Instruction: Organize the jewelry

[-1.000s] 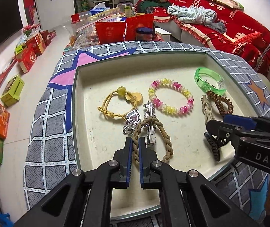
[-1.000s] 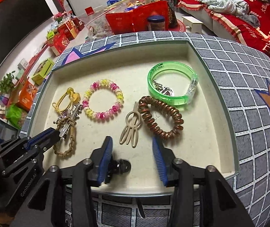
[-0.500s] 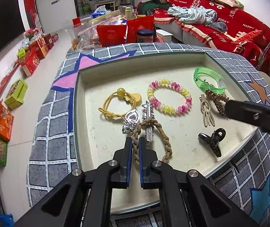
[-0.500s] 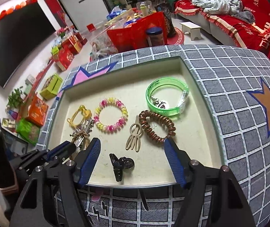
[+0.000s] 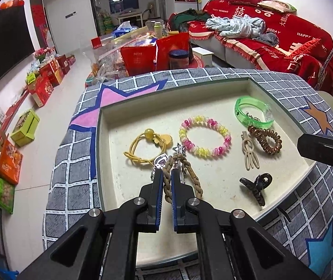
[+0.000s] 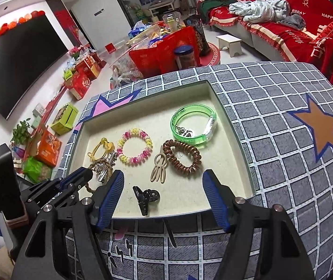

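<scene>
A cream tray (image 5: pixel 110 140) holds the jewelry. My left gripper (image 5: pixel 165 175) is shut on a brown braided cord bracelet (image 5: pixel 195 182), whose loop lies over a silver clip (image 5: pixel 179 150). Nearby lie a yellow hair tie (image 5: pixel 138 144), a pink-yellow bead bracelet (image 5: pixel 205 140), a green bangle (image 5: pixel 253 114), a brown coil tie (image 5: pixel 265 138), a beige clip (image 5: pixel 249 154) and a black claw clip (image 5: pixel 256 185). My right gripper (image 6: pixel 163 179) is open wide and empty, above the tray's near edge, with the black claw clip (image 6: pixel 146 197) between its fingers.
The tray sits in a grey checked cloth (image 6: pixel 283 163) with star patches. Beyond the table are red bags (image 5: pixel 140 60), a jar (image 5: pixel 178 59), boxes on the floor (image 5: pixel 45 86) and a red sofa (image 5: pixel 283 39).
My right gripper let go of the black claw clip, opened wide and drew back and up. My left gripper stayed shut on the braided cord and rose slightly.
</scene>
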